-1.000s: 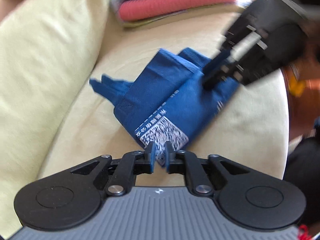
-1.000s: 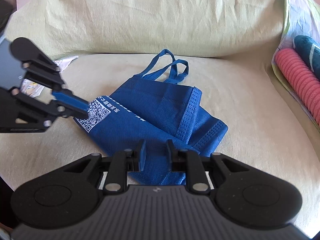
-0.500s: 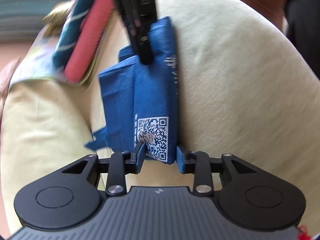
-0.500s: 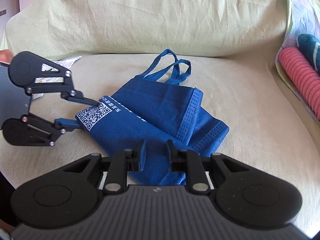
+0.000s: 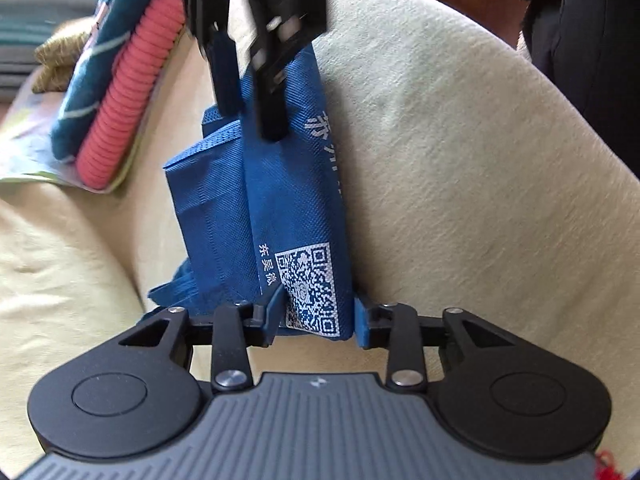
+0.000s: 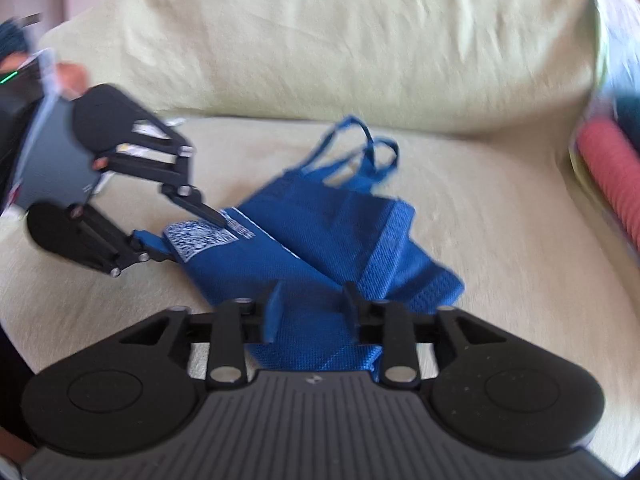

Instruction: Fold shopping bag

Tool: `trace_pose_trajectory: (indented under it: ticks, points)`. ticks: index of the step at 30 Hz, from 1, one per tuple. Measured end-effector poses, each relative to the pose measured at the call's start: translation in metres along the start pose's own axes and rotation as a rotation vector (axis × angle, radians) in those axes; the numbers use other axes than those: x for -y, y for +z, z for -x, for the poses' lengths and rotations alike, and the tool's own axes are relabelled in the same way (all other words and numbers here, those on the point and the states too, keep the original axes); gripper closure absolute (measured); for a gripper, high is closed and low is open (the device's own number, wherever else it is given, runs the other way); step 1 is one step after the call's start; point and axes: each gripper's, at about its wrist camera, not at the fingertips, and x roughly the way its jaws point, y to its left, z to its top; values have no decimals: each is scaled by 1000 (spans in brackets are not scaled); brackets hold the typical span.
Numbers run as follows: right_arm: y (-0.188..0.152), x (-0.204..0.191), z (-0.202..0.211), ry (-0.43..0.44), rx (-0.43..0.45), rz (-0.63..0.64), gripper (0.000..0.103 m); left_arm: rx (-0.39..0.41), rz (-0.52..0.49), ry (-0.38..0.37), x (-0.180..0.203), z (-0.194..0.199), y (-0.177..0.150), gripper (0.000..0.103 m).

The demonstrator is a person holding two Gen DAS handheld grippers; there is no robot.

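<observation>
A blue non-woven shopping bag (image 5: 256, 200) lies partly folded on the pale sofa seat (image 5: 460, 184), handles (image 6: 360, 148) toward the backrest. Its end with the white QR print (image 5: 310, 284) sits between the fingers of my left gripper (image 5: 318, 312), which straddle it without visibly squeezing. From the right wrist view, the left gripper (image 6: 184, 234) has one finger over that corner and one beside it. My right gripper (image 6: 312, 308) is at the bag's (image 6: 320, 240) other end, jaws opening, fabric lying between and under them. In the left wrist view, the right gripper (image 5: 250, 120) comes in from above.
A stack of folded pink and teal textiles (image 5: 120, 92) lies on the seat beyond the bag, at the right edge (image 6: 612, 176) in the right wrist view. The backrest cushion (image 6: 320, 40) rises behind. A person's dark clothing (image 5: 592, 40) is past the seat's front edge.
The left gripper has rolled, sunk a little and spread its fingers from a narrow gap to a wide one around the QR end. The right gripper's fingers have spread apart over the fabric.
</observation>
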Motion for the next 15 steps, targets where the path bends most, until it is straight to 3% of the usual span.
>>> trace_pose_trajectory:
  ticks: [3, 7, 10, 11, 12, 15]
  points:
    - [-11, -5, 14, 24, 45, 129, 51, 10, 19, -14, -2, 0, -3, 63]
    - [-37, -26, 17, -36, 86, 473, 44, 22, 48, -19, -5, -1, -6, 63]
    - [-56, -40, 4, -122, 125, 737, 47, 27, 69, -28, -9, -3, -6, 63]
    - [-60, -42, -1, -131, 159, 789, 55, 32, 90, -33, -12, -3, -6, 63]
    - [-59, -42, -5, -133, 169, 792, 62, 36, 112, -34, -13, -3, -7, 63]
    - [-49, -33, -15, -118, 163, 685, 62, 56, 218, -40, -21, -4, -7, 63]
